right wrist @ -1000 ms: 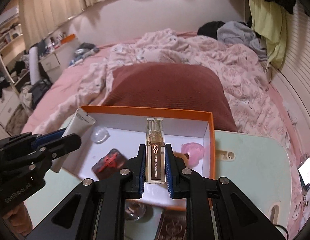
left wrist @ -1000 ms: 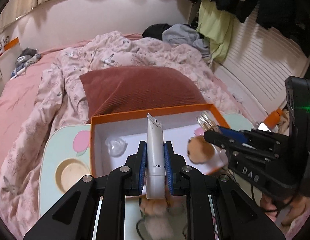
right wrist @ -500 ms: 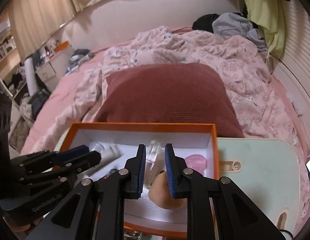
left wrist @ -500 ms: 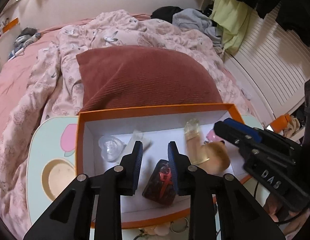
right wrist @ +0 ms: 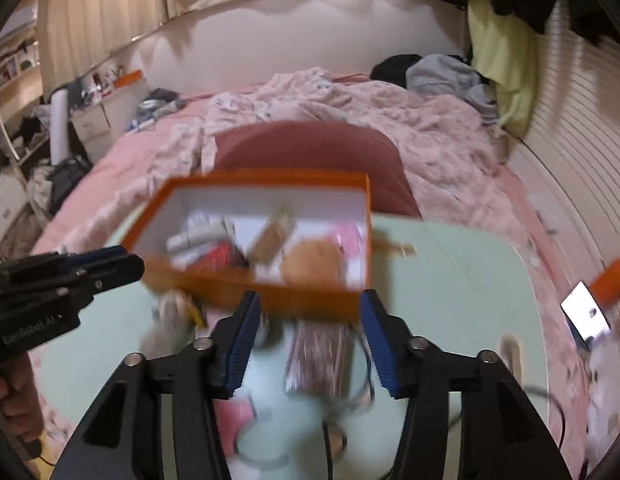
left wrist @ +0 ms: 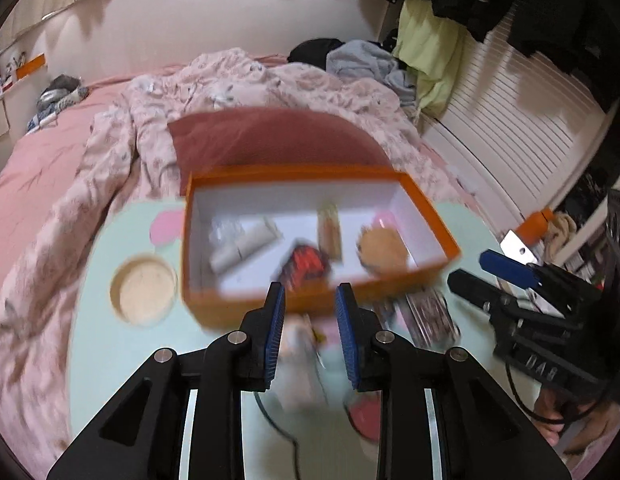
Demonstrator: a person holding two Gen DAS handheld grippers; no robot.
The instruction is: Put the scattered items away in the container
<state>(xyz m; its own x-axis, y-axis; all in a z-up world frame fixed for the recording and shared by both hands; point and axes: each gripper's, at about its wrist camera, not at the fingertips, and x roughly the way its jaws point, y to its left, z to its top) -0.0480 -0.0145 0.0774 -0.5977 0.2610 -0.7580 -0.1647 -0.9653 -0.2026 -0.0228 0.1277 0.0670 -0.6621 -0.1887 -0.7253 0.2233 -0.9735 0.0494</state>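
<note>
Both views are smeared, so I read only coarse shapes. My left gripper (left wrist: 310, 300) hangs over the near edge of the orange box (left wrist: 426, 208), its 2 blue-padded fingers (left wrist: 275, 332) spread apart with nothing between them. My right gripper (right wrist: 308, 312) is also empty, and its fingers (right wrist: 376, 344) are splayed wider than the left pair.

The orange box sits on a pale green tray table (left wrist: 110, 344) on the bed, with a dark red pillow (left wrist: 270, 136) just behind it. Inside I can make out 5 things: a white tube (left wrist: 246, 246) lying at the left, a clear lump (left wrist: 224, 228) just beside it, a tan bottle (left wrist: 330, 232) near the middle, a red-and-dark wrapped piece (left wrist: 306, 266) at the front wall, and a round brown plush (left wrist: 382, 250) at the right, with something pink (right wrist: 346, 236) behind it.

Outside the box, on the table near my fingers, lie more items – a patterned flat pack (right wrist: 318, 356), a pale fuzzy object (right wrist: 170, 312), a pink-red piece (left wrist: 364, 416) and a dark cord (left wrist: 278, 428) – all too blurred to name further.
</note>
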